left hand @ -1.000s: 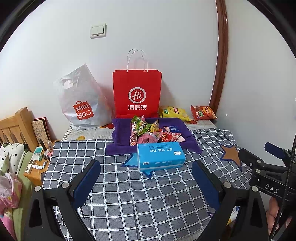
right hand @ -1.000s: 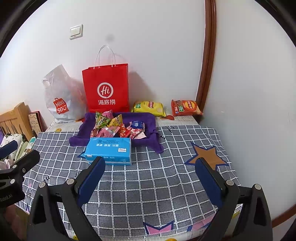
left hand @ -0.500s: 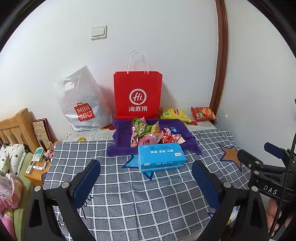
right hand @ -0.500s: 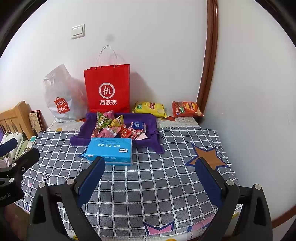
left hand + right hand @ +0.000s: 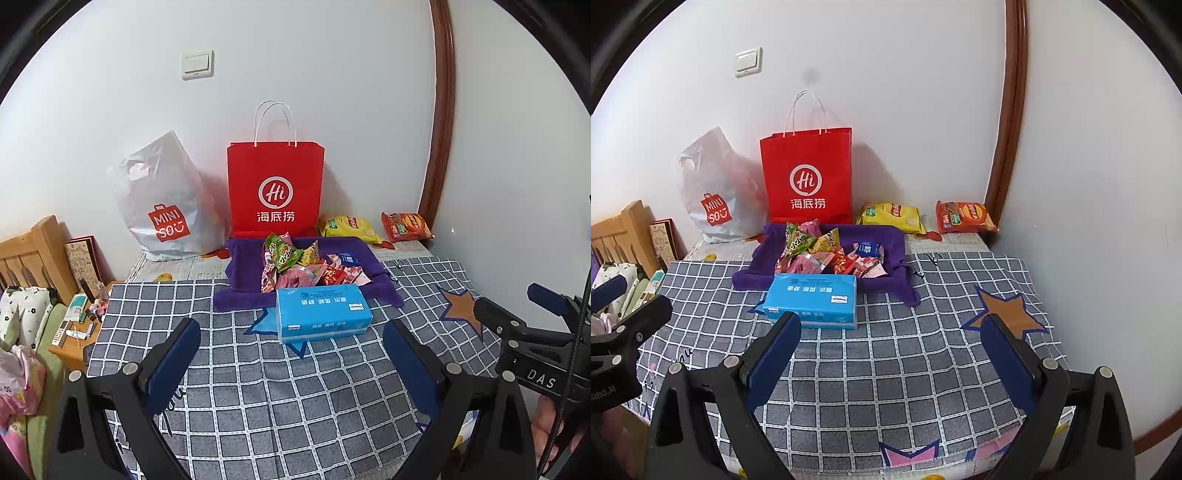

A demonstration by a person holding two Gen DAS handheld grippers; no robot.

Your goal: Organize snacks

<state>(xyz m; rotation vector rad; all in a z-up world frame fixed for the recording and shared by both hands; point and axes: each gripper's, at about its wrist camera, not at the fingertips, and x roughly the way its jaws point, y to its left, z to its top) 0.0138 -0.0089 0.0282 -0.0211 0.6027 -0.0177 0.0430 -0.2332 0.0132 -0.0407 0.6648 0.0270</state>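
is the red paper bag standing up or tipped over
Upright: the red paper bag stands against the wall, handles pointing up.

Two handheld grippers hover side by side above the near end of a checked tablecloth (image 5: 886,369), each holding nothing. The left gripper (image 5: 291,350) has its two black fingers spread wide, the blue pads (image 5: 173,362) facing each other across bare cloth. The right gripper (image 5: 890,347) is spread just as wide, its blue pads (image 5: 1008,358) likewise apart over the cloth. Both point toward the far end of the tablecloth and sit level with one another. Part of the person's right hand (image 5: 546,432) shows at the cloth's near right corner, gripping the right gripper's handle.
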